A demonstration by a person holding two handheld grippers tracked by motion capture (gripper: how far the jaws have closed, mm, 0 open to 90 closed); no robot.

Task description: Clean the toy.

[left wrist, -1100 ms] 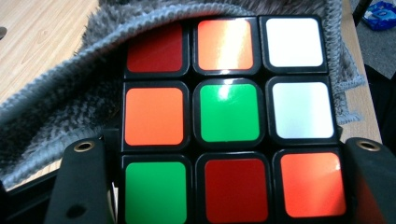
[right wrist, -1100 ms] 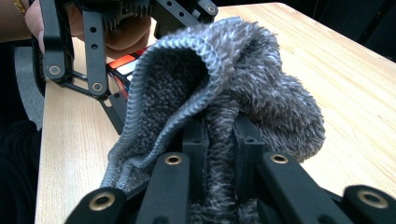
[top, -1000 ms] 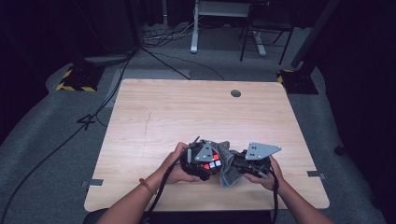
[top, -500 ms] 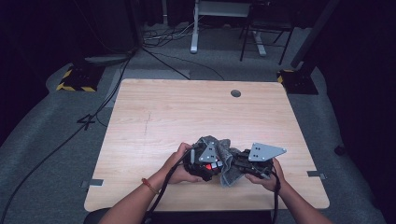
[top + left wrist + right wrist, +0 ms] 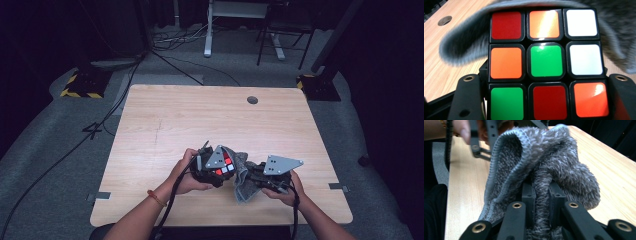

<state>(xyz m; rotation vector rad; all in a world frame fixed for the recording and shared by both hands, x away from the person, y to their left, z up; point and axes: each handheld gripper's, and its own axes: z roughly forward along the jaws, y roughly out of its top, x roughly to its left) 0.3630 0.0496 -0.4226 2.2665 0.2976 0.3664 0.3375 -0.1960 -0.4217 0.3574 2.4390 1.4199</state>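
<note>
Grey cloth [image 5: 544, 165] (multicoloured cube [image 5: 546, 62])

Two bare forearms entering from the bottom of the high view, angled inward toward each other; left hand [image 5: 186, 172] wrapped round the left gripper [image 5: 216, 167], its grey plate tilted up, fingers [image 5: 467, 100] clamped at either side of what sits between them; right hand [image 5: 286, 189] cupping the right gripper [image 5: 252, 174] from below, pointing toward the left one, its fingers [image 5: 529, 192] drawn close together, pinching; both grippers low, almost meeting.
</note>
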